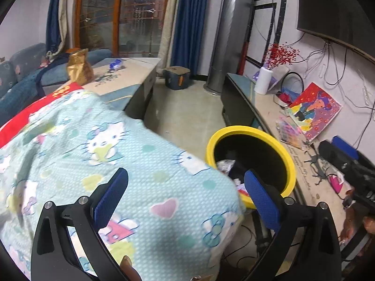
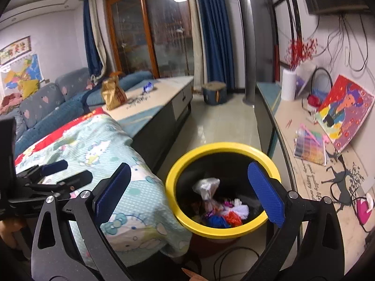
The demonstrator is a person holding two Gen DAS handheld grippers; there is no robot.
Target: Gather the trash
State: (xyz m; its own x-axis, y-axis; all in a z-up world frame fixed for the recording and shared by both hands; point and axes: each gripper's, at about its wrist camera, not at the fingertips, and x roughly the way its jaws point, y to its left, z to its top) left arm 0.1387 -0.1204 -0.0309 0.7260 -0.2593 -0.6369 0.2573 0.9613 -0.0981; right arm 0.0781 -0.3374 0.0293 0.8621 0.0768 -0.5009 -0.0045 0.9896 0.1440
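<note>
A black bin with a yellow rim (image 2: 218, 146) stands on the floor between a blanket-covered surface and a long bench. Inside it lie a knotted clear plastic bag (image 2: 207, 188) and crumpled colourful wrappers (image 2: 225, 217). My right gripper (image 2: 189, 165) hangs above the bin's mouth, open wide, with nothing between its blue pads. My left gripper (image 1: 185, 172) is open too, above the Hello Kitty blanket (image 1: 117, 152), with the bin (image 1: 248, 132) to its right. In the right wrist view the left gripper (image 2: 68, 171) shows at the left edge. A gold paper bag (image 2: 112, 93) and a blue wrapper (image 2: 147, 86) lie on the coffee table (image 2: 164, 89).
A long bench (image 2: 304, 140) on the right carries a painting (image 2: 344, 107), a white vase (image 2: 288, 84) and papers. Cables (image 2: 234, 257) trail on the floor in front of the bin. A blue sofa (image 2: 46, 103) lies far left, and a round stool (image 2: 214, 92) stands beyond the table.
</note>
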